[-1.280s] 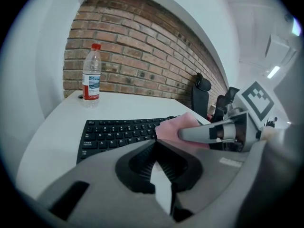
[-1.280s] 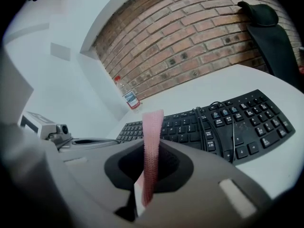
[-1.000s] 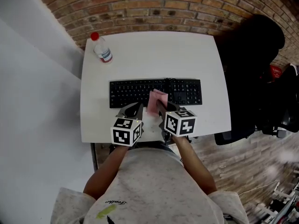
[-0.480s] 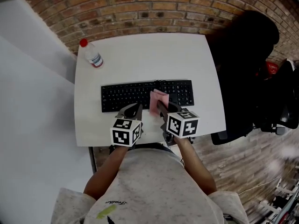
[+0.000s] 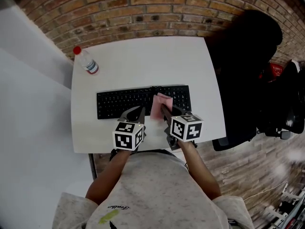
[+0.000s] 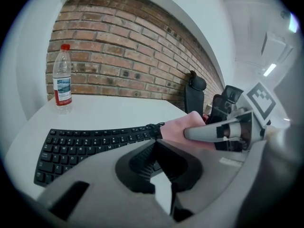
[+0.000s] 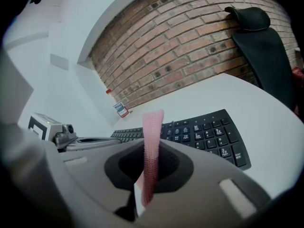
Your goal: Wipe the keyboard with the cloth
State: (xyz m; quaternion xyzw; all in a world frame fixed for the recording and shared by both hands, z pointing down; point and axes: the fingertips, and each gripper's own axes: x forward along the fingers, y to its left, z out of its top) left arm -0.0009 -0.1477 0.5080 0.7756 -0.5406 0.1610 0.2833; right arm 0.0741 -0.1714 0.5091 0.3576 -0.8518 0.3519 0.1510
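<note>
White tabletop (image 5: pixel 143 61) was seen below a brick wall (image 5: pixel 143 8), with the black keyboard (image 5: pixel 124 104) laid across its middle. The pink cloth (image 5: pixel 160 102) was pinched upright between the closed jaws of the right gripper (image 5: pixel 163 109), over the keyboard's right part at frame centre. The left gripper (image 5: pixel 136 112) was held just beside it, jaws brought together on nothing. A bottle (image 5: pixel 86 61) was stood at upper left.

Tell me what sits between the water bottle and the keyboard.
Nothing. Only bare white table lies between the water bottle and the keyboard, shown most clearly in the head view.
</note>
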